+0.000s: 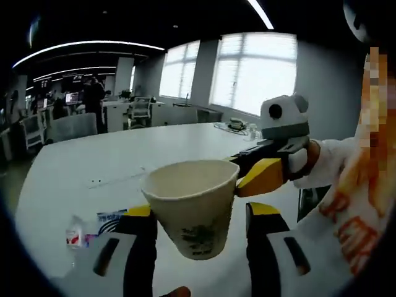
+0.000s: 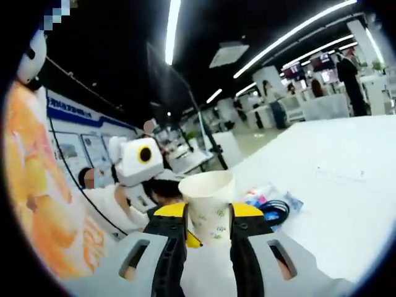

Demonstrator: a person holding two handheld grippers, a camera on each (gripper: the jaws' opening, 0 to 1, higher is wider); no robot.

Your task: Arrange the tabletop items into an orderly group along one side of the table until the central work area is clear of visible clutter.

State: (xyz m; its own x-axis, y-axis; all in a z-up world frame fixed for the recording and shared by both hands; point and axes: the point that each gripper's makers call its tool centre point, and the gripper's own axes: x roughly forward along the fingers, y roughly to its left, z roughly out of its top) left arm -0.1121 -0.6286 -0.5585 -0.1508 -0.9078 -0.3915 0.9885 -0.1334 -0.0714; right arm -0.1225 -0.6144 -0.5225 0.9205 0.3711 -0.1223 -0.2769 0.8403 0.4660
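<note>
Holding paper cup point(image 1: 193, 207) aloft over white table point(image 1: 93, 161): cup upright, cream, small printed motif on wall. Left gripper point(image 1: 198, 241): jaws spread either side of cup's lower body; contact cannot be told. Right gripper point(image 1: 272, 162): enters left gripper view from right, yellow tip touching cup rim. Right gripper view: right gripper point(image 2: 207, 232) jaws pressed on paper cup point(image 2: 209, 207) from both sides. Person's white sleeve point(image 1: 328, 162) behind right gripper. Small plastic bottle point(image 1: 74, 234) and blue packet point(image 1: 110, 219) on table below.
</note>
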